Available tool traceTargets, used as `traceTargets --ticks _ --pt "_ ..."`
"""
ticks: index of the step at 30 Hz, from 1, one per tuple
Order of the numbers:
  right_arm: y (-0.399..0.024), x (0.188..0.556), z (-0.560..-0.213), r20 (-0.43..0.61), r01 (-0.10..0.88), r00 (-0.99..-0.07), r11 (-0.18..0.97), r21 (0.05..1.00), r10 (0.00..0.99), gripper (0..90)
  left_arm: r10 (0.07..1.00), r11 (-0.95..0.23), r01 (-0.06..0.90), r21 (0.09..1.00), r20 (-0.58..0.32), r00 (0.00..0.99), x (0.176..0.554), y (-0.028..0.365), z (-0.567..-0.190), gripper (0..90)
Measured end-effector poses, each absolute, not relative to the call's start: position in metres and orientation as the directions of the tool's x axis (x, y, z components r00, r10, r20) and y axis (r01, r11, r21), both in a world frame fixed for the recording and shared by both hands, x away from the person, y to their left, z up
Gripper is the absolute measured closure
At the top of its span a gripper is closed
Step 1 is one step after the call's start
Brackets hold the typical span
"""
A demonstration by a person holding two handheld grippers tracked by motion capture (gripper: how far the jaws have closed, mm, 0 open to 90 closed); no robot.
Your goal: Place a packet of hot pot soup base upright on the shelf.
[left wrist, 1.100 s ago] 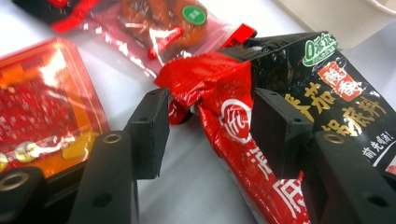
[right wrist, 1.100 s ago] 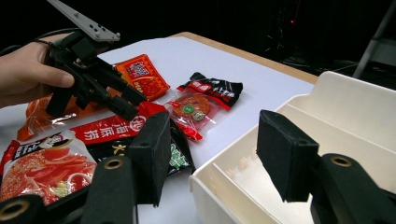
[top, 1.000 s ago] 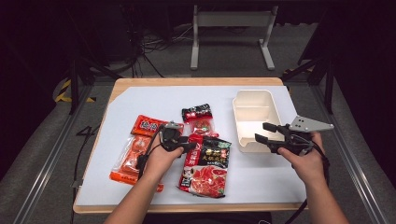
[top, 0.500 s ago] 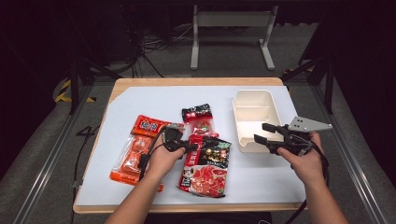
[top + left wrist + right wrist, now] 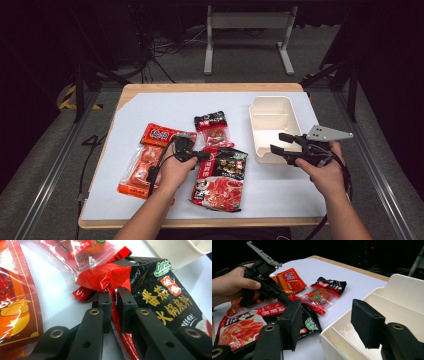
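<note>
Left gripper (image 5: 113,300) clenched on hotpot packet (image 5: 222,177) edge — packet lengthwise toward the person.

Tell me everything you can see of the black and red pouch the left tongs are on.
The pouch is glossy plastic film, black at the top with yellow characters and a green badge, and red below with a picture of sliced tomato. It lies flat on the white table, left of the tray. Its upper left corner is crumpled and lifted where the left tongs, which have just been closing, pinch the film. Its top edge overlaps a smaller clear snack packet.
</note>
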State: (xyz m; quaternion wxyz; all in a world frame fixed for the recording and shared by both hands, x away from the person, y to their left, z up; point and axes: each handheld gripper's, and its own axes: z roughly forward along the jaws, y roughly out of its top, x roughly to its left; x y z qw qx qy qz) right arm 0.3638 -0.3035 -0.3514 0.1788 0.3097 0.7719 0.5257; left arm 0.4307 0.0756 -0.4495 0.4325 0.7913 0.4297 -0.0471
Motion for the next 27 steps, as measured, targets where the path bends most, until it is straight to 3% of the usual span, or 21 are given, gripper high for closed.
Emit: traceTargets --ticks 17,27 --pt "-0.306 0.363 -0.350 0.054 0.294 -0.738 0.248 0.923 0.673 42.8 0.590 -0.199 0.683 0.703 -0.471 0.656 0.419 0.082 -0.426 85.8" --pt "-0.307 0.361 -0.347 0.057 0.288 -0.738 0.238 0.928 0.672 42.7 0.552 -0.155 0.596 0.788 -0.431 0.714 0.404 0.092 -0.396 86.9"
